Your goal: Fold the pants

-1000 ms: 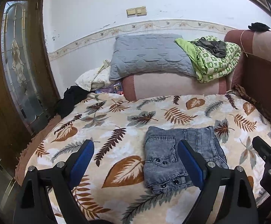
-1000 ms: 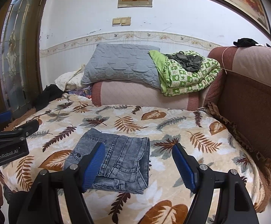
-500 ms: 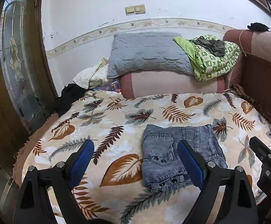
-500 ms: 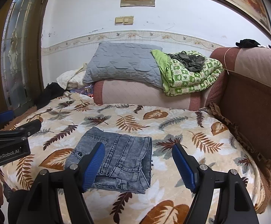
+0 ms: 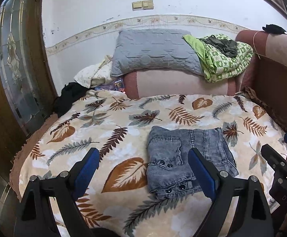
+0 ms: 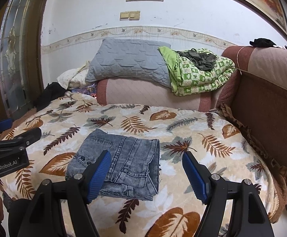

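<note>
The grey washed-denim pants (image 5: 187,160) lie folded into a compact rectangle on the leaf-patterned bed blanket (image 5: 111,130), long axis running away toward the grey quilted pillow (image 5: 155,51), buttoned waistband nearest. Folding looks finished; only withdrawal remains. The left gripper (image 5: 143,169) and right gripper (image 6: 146,172) hover with fingers wide apart, holding nothing.

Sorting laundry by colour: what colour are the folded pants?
Faded grey-blue denim pants, clearest in the right wrist view.

— Where do the pants (image 5: 185,158) lie?
— Flat on the blanket (image 5: 123,122), near its front edge. Behind, a pillow (image 5: 155,51) on a bolster (image 5: 181,83); a quilt (image 5: 224,59) to the pillow's right.
— Left side?
— A door (image 5: 17,59).
</note>
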The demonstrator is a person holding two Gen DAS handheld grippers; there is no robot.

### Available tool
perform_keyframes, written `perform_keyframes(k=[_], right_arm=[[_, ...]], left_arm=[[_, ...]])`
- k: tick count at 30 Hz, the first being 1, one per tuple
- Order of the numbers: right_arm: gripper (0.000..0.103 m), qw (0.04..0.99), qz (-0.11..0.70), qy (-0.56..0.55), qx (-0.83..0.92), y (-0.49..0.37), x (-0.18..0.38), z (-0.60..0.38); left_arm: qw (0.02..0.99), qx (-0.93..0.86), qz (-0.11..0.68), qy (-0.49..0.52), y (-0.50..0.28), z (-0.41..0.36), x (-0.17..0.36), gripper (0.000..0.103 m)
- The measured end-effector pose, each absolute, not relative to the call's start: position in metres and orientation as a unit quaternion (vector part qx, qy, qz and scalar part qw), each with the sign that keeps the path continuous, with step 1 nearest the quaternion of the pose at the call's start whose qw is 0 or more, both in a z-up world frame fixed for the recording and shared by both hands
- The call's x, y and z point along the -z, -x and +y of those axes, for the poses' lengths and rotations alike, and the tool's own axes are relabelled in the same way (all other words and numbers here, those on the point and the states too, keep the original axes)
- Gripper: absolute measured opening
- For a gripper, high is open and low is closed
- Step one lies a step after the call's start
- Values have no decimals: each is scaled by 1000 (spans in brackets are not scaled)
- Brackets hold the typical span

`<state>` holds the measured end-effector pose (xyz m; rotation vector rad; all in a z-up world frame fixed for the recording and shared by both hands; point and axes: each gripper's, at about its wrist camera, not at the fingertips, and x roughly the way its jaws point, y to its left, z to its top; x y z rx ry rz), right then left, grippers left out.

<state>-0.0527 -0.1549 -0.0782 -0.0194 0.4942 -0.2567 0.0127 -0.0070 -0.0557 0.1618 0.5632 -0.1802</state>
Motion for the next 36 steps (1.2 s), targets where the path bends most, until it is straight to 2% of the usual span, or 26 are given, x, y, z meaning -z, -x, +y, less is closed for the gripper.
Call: perform_keyframes(k=[29,36], right_arm=[[78,961,251,20,118,48,83,-150],[78,960,253,24,120,44,87,-151]], left_arm=[[942,114,304,-86,-18,-16,68,91],[939,124,315,-56,-27,-11,72,91]])
